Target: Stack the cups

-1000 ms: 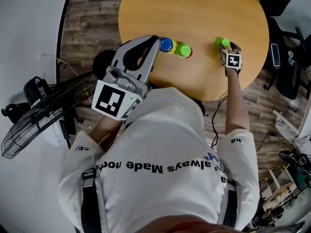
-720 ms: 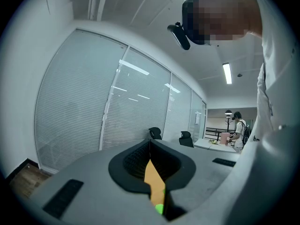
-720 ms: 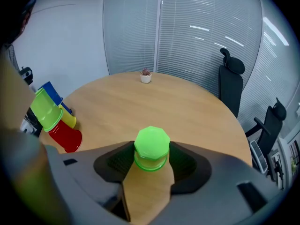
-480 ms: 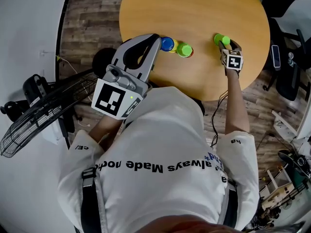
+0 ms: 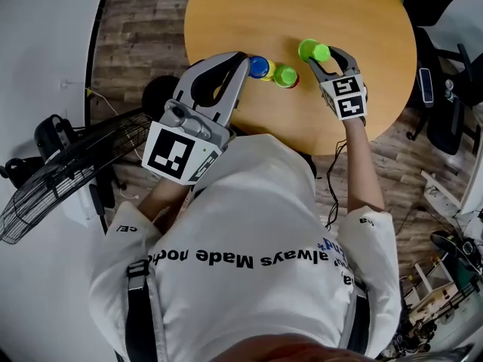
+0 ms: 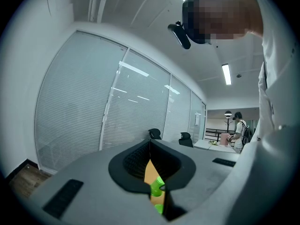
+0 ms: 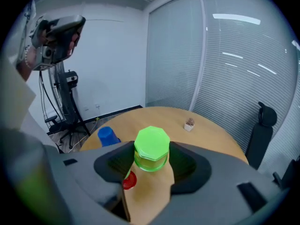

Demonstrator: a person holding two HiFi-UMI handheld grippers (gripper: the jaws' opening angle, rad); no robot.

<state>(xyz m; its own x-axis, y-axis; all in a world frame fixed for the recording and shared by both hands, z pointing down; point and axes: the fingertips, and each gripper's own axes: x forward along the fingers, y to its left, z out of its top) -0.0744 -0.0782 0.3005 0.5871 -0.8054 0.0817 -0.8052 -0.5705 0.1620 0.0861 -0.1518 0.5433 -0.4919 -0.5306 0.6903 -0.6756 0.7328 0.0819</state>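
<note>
My right gripper (image 5: 317, 52) is shut on a light green cup (image 5: 312, 50), held upside down just above the round wooden table (image 5: 332, 13); in the right gripper view that cup (image 7: 151, 145) fills the gap between the jaws. To its left stand a blue cup (image 5: 259, 67), also seen as blue cup (image 7: 107, 136), and another green cup (image 5: 285, 76) with red and yellow showing beside it. A red cup (image 7: 129, 180) shows below the jaws. My left gripper (image 5: 241, 60) is shut and empty, held raised beside the blue cup.
A small object (image 7: 189, 124) sits at the table's far edge. Office chairs (image 5: 441, 89) stand to the right of the table, and a fan (image 5: 53, 179) on the floor to the left. Blinds and glass walls lie beyond.
My right gripper has carried the light green cup leftward across the table, toward the other cups. The left gripper has stayed put.
</note>
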